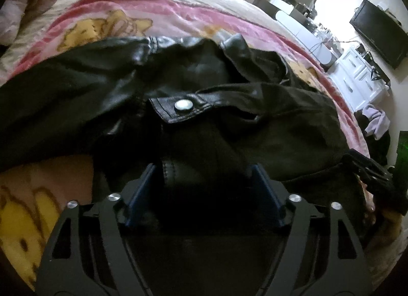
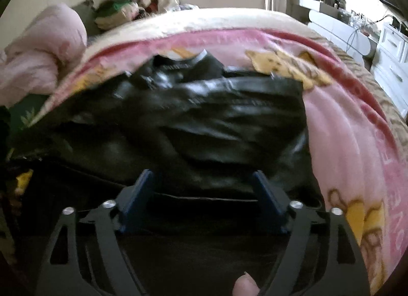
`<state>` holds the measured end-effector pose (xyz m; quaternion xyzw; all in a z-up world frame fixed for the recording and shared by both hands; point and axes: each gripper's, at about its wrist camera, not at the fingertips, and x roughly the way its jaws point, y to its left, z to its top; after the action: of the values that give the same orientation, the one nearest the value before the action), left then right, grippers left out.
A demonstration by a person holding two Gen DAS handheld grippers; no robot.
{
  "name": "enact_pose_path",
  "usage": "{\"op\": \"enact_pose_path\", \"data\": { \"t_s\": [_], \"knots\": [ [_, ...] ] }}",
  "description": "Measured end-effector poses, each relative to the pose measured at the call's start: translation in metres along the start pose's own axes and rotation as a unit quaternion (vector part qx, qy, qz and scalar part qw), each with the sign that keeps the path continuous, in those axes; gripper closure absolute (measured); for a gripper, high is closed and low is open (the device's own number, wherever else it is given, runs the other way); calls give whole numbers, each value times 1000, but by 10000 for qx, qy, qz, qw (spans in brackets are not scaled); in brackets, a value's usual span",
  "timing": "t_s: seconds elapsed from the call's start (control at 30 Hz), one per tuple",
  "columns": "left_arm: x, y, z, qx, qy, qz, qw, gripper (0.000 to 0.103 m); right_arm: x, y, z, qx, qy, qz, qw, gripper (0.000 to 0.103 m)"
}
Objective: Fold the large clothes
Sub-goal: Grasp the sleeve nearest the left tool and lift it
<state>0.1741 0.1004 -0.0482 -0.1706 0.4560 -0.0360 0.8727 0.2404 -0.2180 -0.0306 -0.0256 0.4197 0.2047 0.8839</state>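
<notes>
lying crosswise on blanket (image 1: 107,15), black jacket (image 1: 107,87)

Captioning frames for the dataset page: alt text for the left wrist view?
A crumpled black leather jacket lies on a pink cartoon-print blanket covering a bed, a strap with a silver snap button near the middle. The left gripper hangs over the jacket's near edge, its blue-padded jaws wide open. White drawers stand in the bright room behind.

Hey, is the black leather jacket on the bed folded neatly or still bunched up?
Bunched up: the jacket lies rumpled on the pink blanket.
</notes>
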Motion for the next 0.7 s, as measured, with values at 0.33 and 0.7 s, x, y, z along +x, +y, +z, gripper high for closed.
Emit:
{"op": "enact_pose_path", "data": {
  "t_s": [0.33, 0.7],
  "knots": [
    [-28, 15, -3, -191, -143, 111, 9997, 9, -11, 41, -2, -76, -184, -32, 9998, 5],
    [-49, 37, -7, -366, -215, 277, 9987, 9, -17, 92, 8, -268, -294, 74, 9992, 5]
  ]
}}
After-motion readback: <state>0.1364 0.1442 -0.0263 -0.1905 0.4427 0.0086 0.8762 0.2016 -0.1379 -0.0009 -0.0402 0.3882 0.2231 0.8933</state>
